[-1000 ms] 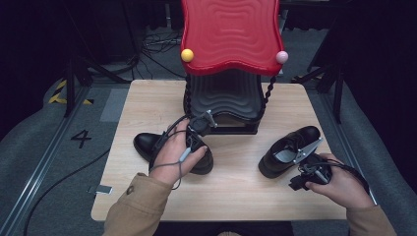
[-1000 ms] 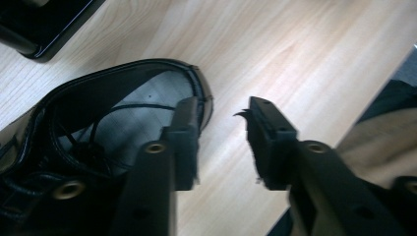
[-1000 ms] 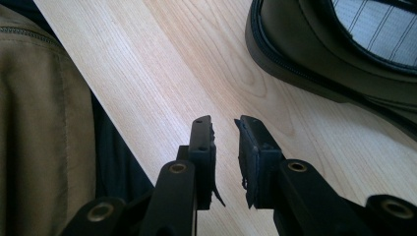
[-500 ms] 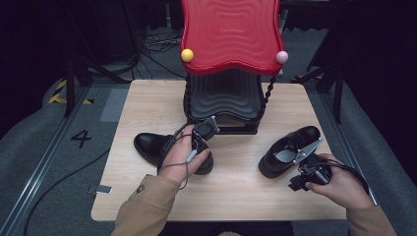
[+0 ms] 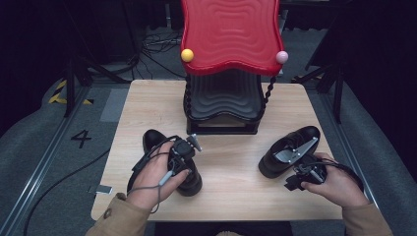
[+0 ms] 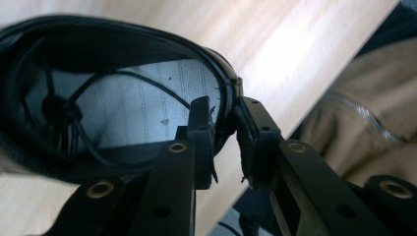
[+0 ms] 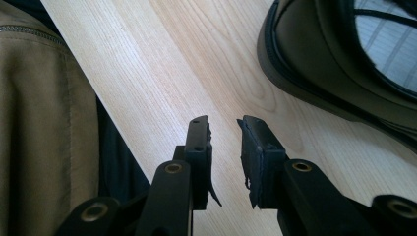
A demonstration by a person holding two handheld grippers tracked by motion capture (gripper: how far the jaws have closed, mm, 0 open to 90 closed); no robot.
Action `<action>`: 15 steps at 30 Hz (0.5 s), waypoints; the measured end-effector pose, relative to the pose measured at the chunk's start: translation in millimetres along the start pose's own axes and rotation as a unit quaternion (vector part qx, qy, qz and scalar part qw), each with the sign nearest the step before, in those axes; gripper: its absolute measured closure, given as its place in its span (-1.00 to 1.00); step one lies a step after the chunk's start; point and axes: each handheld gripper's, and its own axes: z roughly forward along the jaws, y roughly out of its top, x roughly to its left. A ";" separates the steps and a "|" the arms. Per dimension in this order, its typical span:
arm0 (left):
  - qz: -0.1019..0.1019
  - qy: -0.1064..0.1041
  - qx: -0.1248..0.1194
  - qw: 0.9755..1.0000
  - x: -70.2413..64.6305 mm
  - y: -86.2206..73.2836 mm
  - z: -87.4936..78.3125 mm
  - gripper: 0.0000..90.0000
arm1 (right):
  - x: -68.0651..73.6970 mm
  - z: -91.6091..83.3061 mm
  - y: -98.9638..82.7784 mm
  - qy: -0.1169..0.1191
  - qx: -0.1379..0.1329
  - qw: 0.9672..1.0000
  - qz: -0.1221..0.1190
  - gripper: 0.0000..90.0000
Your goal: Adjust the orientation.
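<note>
On the wooden table [image 5: 231,162], 2 black shoes lie well apart in front of a red-and-black tiered stand [image 5: 223,73]. The left shoe [image 5: 189,179] sits at the near left, and the left gripper [image 5: 184,147] is over it, held in the person's left hand [image 5: 157,174]. In the left gripper view, 1 black jaw is inside the opening of that shoe [image 6: 123,105], over its pale insole, and the other is outside, so the back rim of the shoe lies between them; the jaws have just been closing and then easing a little, and they now pinch the rim with only its thickness between the pads. The right shoe [image 5: 290,150] lies at the near right with its toe pointing away to the right. The right gripper [image 5: 302,177] hovers just beside its heel; in the right gripper view its jaws are spread by a narrow gap with bare wood showing between them, and the shoe [image 7: 344,64] is near but apart.
</note>
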 end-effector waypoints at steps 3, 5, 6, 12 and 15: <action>0.000 -0.005 0.004 1.000 0.6 -5.6 3.5 0.67 | 1.0 0.9 1.4 0.001 0.002 1.000 -0.002 0.64; -0.005 -0.020 0.003 1.000 2.5 -8.2 7.5 0.65 | 1.8 1.8 2.7 0.001 0.003 1.000 -0.003 0.61; -0.008 -0.021 -0.001 1.000 3.1 -8.9 7.3 0.64 | 2.1 2.3 3.3 0.001 0.002 1.000 -0.003 0.61; -0.010 -0.028 -0.026 0.999 9.2 -13.8 -0.8 0.54 | 4.7 2.1 6.8 0.000 0.000 1.000 -0.005 0.57; -0.014 -0.027 -0.033 0.999 11.7 -17.9 -7.6 0.49 | 5.6 2.8 7.6 -0.001 -0.002 1.000 -0.002 0.56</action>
